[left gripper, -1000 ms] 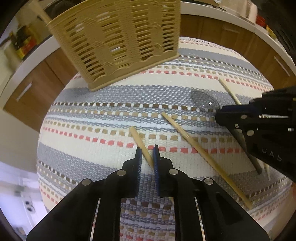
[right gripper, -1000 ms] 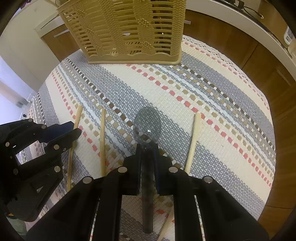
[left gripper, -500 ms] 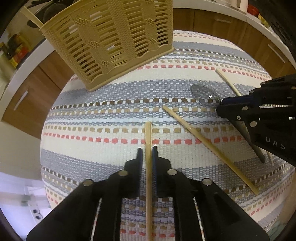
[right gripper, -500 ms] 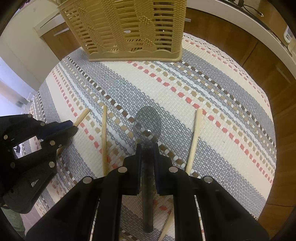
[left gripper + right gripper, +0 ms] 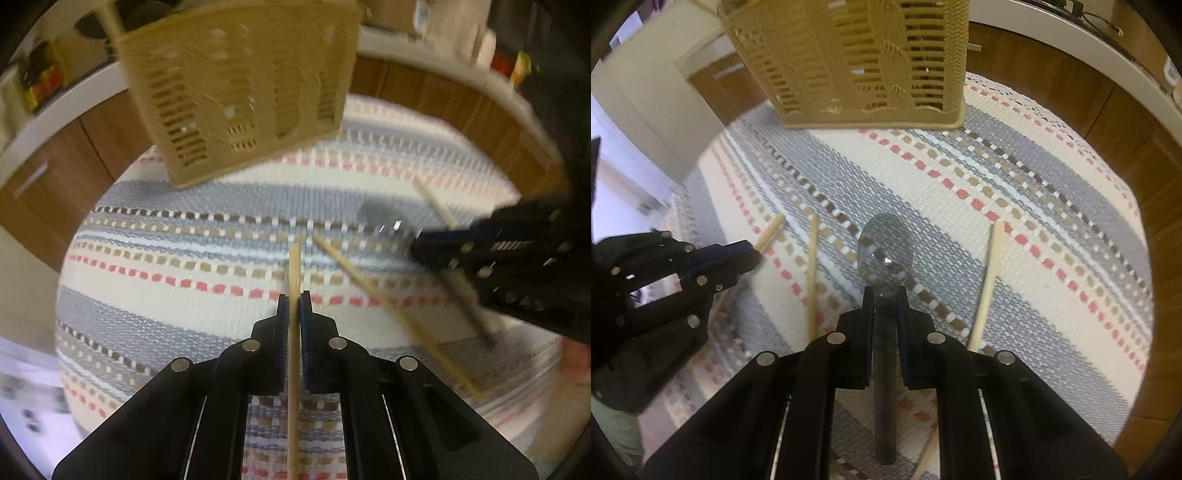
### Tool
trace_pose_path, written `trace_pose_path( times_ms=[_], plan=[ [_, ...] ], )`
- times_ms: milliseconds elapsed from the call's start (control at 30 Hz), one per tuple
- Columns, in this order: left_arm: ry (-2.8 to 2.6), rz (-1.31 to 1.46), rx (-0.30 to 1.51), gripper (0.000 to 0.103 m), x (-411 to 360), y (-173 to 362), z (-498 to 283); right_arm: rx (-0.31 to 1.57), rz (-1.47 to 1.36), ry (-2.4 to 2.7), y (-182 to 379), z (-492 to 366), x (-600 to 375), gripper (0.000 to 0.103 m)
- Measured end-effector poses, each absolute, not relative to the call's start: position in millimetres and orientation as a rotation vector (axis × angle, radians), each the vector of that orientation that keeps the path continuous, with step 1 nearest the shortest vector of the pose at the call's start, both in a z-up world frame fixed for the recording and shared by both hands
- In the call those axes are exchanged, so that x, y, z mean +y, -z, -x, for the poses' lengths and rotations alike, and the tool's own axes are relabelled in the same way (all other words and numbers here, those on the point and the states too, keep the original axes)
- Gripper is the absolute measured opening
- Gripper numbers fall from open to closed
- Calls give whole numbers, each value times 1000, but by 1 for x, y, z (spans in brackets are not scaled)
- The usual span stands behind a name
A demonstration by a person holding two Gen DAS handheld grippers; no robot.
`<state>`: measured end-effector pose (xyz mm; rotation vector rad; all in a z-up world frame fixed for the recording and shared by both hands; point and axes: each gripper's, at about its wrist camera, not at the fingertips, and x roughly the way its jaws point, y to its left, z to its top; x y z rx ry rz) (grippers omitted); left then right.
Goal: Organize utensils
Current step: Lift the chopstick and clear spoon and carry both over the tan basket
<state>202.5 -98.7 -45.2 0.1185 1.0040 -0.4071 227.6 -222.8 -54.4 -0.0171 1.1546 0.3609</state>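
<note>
- Two sets of tongs work over a striped woven mat [image 5: 1015,177] on the table, each clamped on a utensil.
- The left tongs [image 5: 294,295] have just closed further and pinch a wooden chopstick [image 5: 294,266] that runs straight along the gap between the pads, its tip poking out ahead over the mat.
- The right tongs [image 5: 885,291] grip the dark handle of a spoon [image 5: 885,247], whose clear bowl sticks out just ahead of the fingertips.
- A second chopstick [image 5: 812,273] lies on the mat between the two tools, near the spoon's left side.
- A third chopstick [image 5: 988,280] lies on the spoon's right side, apart from it.
- Farther off, a tan slotted utensil basket [image 5: 857,59] stands upright at the mat's far edge.
- Beyond it run wooden cabinet fronts [image 5: 1052,85] under a white top.
</note>
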Motion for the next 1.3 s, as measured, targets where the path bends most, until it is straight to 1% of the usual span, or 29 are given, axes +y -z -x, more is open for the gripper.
trace_pose_path(
  times_ms=[200,333,767,1100,1300],
  plan=[
    [442,1,897,4,-68,17,-198,1082,-69,-421,40,-223,-240,9],
    [454,42,850,4,-65,3,-196,1027,-101,-452,24,-221,-248,9],
    [483,221,584,4,-59,-75,-197,814,-61,-461,-35,-202,-246,9],
    [459,208,458,4,-79,-128,-203,672,-51,-482,-76,-197,-256,9],
    [436,236,363,4,-78,-156,-209,594,-65,-490,-98,-205,-266,9]
  ],
)
